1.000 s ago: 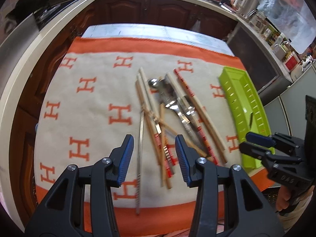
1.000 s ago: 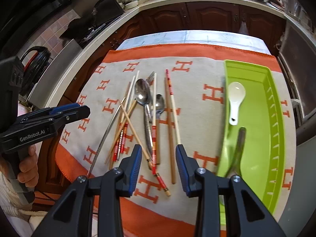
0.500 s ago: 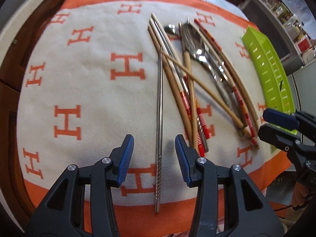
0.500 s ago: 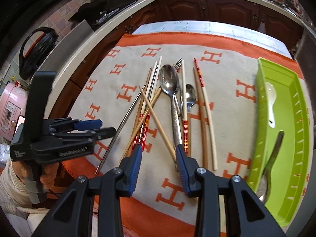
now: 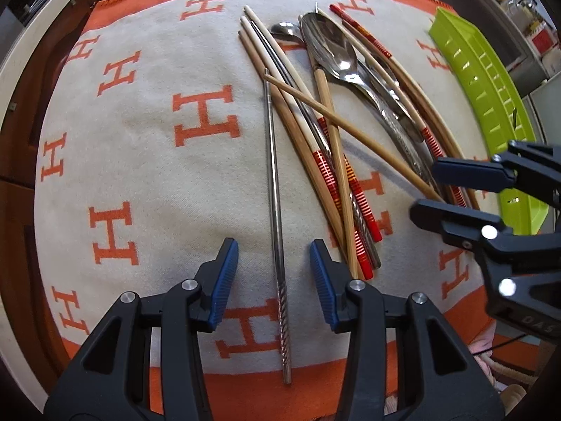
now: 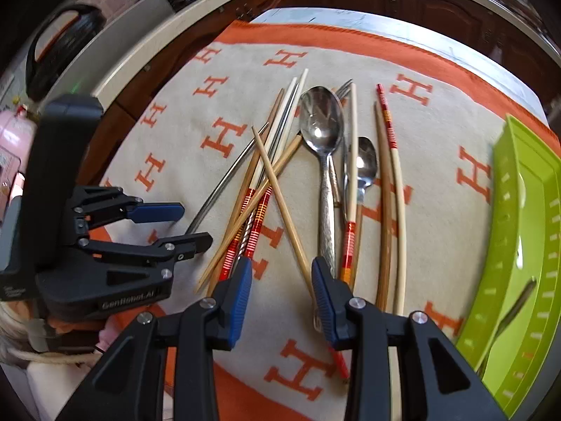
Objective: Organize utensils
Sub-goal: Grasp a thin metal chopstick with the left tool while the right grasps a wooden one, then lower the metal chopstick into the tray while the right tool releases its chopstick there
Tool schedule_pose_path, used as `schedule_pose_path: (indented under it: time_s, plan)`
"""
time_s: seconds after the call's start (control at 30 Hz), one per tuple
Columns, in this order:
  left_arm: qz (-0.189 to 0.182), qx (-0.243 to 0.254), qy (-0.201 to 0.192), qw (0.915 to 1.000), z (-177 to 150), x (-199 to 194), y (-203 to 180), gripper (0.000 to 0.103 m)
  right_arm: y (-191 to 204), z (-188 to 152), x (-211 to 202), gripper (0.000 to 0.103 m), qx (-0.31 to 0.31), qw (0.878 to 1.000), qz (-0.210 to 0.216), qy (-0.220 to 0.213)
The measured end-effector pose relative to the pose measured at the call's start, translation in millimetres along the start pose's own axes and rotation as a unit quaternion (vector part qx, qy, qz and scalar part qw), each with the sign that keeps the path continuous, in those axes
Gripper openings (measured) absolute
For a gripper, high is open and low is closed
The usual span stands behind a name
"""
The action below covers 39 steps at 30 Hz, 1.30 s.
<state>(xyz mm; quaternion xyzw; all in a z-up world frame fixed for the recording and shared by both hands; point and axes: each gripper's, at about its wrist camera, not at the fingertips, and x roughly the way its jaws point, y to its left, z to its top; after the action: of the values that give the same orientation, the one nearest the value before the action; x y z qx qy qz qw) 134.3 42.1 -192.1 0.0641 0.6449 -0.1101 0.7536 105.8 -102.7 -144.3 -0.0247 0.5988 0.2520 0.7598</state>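
Between ribbed blue pads of the closing left claw (image 5: 274, 273) lies an ungripped, twisted-handled steel chopstick (image 5: 275, 189).

- A cream blanket (image 5: 147, 182) with orange H letters and an orange border covers the bench (image 6: 368, 22), whose pale top shows bare at the far edge.
- Dark wooden cabinet doors (image 6: 438, 3) run beneath a cream countertop (image 6: 147, 52) behind it.
- A black kettle with an orange-trimmed handle (image 6: 59, 45) stands at far left.
- A pink appliance (image 6: 12, 140) sits below the kettle.
- Jars (image 5: 526, 7), blurred, crowd the far right counter.
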Motion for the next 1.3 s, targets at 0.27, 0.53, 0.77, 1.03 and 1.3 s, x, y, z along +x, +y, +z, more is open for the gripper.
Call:
schedule_pose_path:
  time_s: [0.27, 0.53, 0.77, 1.03, 1.3]
  plan:
    - [0.002, 0.016, 0.043, 0.9989, 15.4, 6.8, -17.0, 0.027, 11.6, 11.9, 27.0, 0.024, -0.071, 0.996, -0.028, 0.041]
    - [-0.020, -0.003, 0.050, 0.9986, 17.0, 6.5, -15.5, 0.003, 16.0, 16.9, 41.2, 0.006, -0.103, 0.991, -0.064, 0.059]
    - [-0.074, -0.073, 0.033, 0.9940, 19.3, -4.6, 0.9, 0.003, -5.4, 19.9, 28.6, 0.006, -0.015, 0.999, 0.012, 0.041]
    - [-0.134, -0.074, -0.003, 0.9883, 20.6, -45.7, -23.9, 0.003, -28.8, 10.7, -5.1, 0.006, 0.065, 0.994, 0.087, 0.002]
    - [-0.186, -0.027, -0.041, 0.9813, 42.4, -77.1, -98.6, 0.003, -59.2, -8.0, -55.3, 0.006, 0.133, 0.986, 0.087, -0.042]
